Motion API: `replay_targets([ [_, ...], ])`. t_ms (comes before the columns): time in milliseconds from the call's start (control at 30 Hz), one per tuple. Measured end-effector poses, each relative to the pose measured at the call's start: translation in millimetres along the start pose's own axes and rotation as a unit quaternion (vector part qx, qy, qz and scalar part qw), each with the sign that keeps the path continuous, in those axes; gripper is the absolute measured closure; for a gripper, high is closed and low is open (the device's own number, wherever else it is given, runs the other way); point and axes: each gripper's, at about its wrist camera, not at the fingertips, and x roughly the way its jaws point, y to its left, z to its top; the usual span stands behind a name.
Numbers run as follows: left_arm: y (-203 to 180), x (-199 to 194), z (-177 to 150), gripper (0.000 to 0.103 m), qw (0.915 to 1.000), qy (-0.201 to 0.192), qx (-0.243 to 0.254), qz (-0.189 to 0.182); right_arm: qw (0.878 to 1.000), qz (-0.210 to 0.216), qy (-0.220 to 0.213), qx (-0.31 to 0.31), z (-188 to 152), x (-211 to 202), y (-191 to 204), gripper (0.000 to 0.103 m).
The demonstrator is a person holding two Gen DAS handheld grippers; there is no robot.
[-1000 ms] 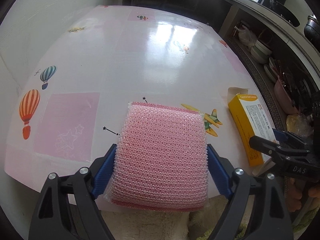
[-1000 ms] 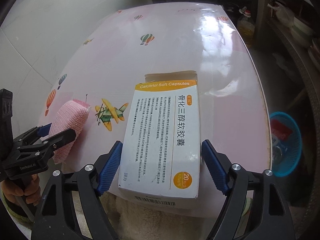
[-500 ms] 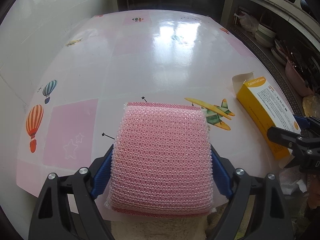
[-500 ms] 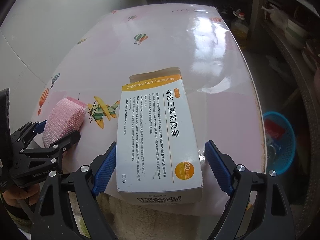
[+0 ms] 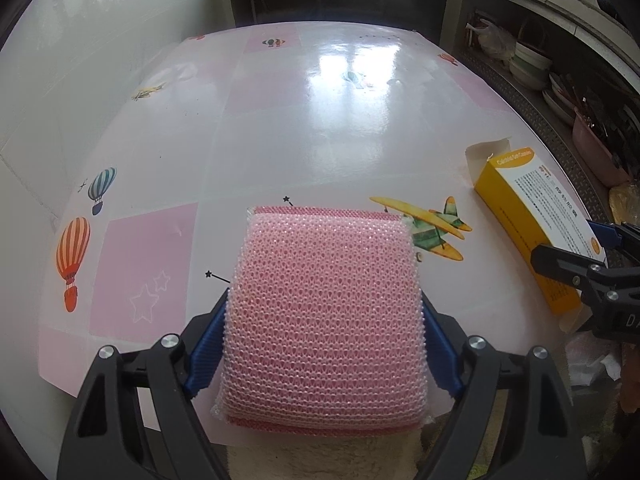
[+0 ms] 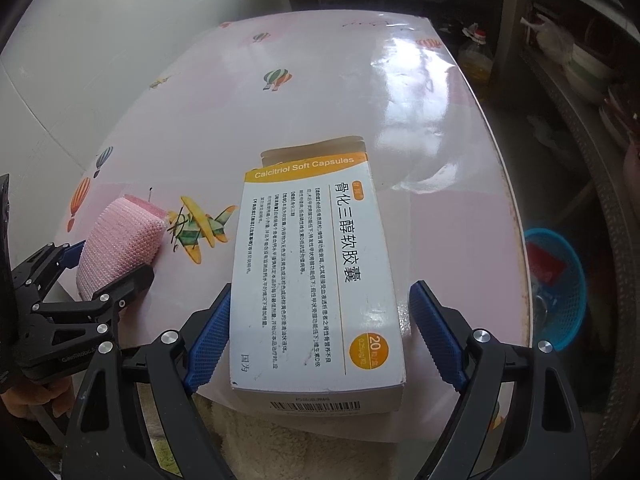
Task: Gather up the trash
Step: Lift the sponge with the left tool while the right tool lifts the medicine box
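Pink mesh sponge (image 5: 324, 316), yellow-white medicine box (image 6: 316, 276), pink balloon-print tablecloth (image 5: 320, 120)

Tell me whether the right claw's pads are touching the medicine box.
Apart on the right side: the right wrist view shows pink tabletop between the right claw's right pad and the medicine box. The left pad's contact cannot be told.

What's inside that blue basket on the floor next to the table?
The blue basket holds something red against its far side and what looks like a clear or shiny item lower down. The table edge covers its near-left part, so the rest is hidden.
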Motion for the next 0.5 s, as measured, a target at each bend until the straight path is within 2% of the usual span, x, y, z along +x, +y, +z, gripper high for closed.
replay_targets([
  [267, 0.0, 0.8, -1.8, 0.022, 1.0, -0.002, 0.001, 0.0, 1.0, -0.006, -0.001, -0.006, 0.9, -0.4, -0.5, 0.03],
  [500, -0.5, 0.2, -2.3, 0.022, 1.0, -0.004, 0.002, 0.001, 1.0, -0.003, -0.005, -0.004, 1.8, -1.2, -4.6, 0.033],
])
